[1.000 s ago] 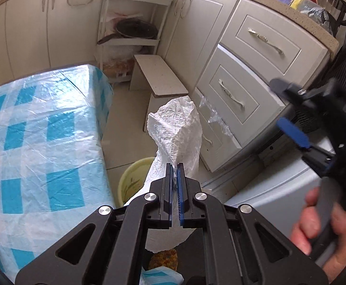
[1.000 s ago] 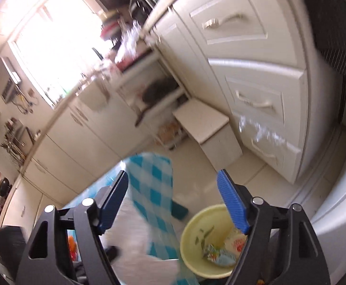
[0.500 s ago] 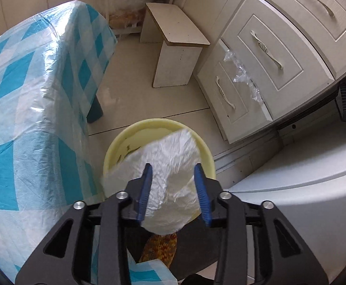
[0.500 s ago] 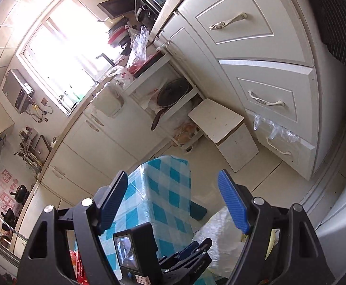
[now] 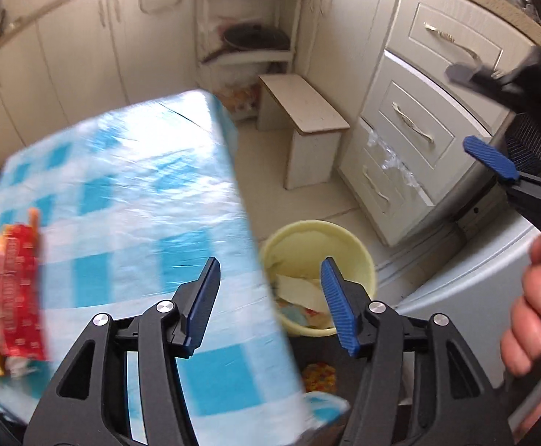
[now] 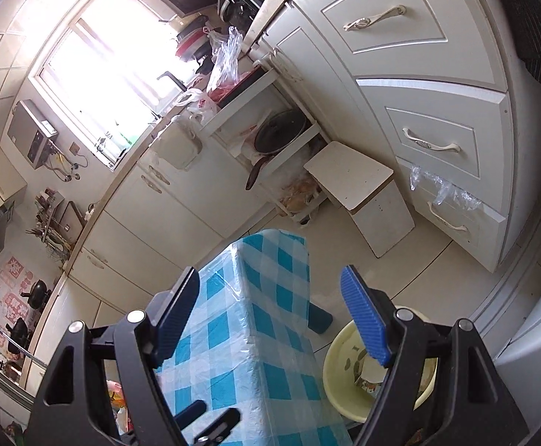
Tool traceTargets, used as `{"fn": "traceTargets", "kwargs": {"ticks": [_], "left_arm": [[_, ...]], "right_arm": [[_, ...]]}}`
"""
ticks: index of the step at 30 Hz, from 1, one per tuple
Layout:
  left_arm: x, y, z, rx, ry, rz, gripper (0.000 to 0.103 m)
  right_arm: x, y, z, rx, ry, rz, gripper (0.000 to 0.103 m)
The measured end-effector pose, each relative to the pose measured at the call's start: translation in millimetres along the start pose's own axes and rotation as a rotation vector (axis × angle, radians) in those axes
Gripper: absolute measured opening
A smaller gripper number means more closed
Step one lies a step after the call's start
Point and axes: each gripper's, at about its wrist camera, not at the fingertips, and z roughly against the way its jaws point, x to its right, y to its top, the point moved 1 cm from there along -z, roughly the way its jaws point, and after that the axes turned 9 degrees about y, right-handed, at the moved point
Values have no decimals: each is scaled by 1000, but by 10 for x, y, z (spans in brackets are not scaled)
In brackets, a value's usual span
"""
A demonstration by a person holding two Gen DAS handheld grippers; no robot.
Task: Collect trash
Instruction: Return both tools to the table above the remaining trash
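the table (image 5: 129,200) under its blue checked cloth fills the left of my view, with a low white stool (image 5: 307,126) beyond its far corner by the drawers (image 5: 415,130). the yellow bin (image 5: 318,256) stands on the floor just beside the table edge, with paper and wrappers lying inside. my left gripper (image 5: 268,290) has just been opening and its jaws stand apart with nothing between them. my right gripper (image 6: 270,319) is wide open and empty. a red wrapper (image 5: 19,293) lies blurred on the table's left edge
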Motion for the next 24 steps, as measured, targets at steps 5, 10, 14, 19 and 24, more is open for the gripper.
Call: {"fn": "traceTargets", "kwargs": {"ticks": [5, 10, 14, 19, 24], "left_arm": [[-487, -210, 571, 93, 133, -5, 65], [-970, -481, 1013, 145, 269, 4, 69], [-1329, -644, 1261, 166, 332, 38, 71], [-1652, -773, 1437, 196, 393, 82, 72], [-1913, -851, 1496, 218, 416, 140, 73]], "right_arm": [[-340, -242, -129, -68, 5, 105, 75], [-836, -628, -183, -123, 26, 263, 79], [-1207, -968, -185, -148, 58, 384, 85], [-1480, -1213, -265, -163, 91, 444, 86], [-1689, -1358, -390, -176, 97, 484, 86]]}}
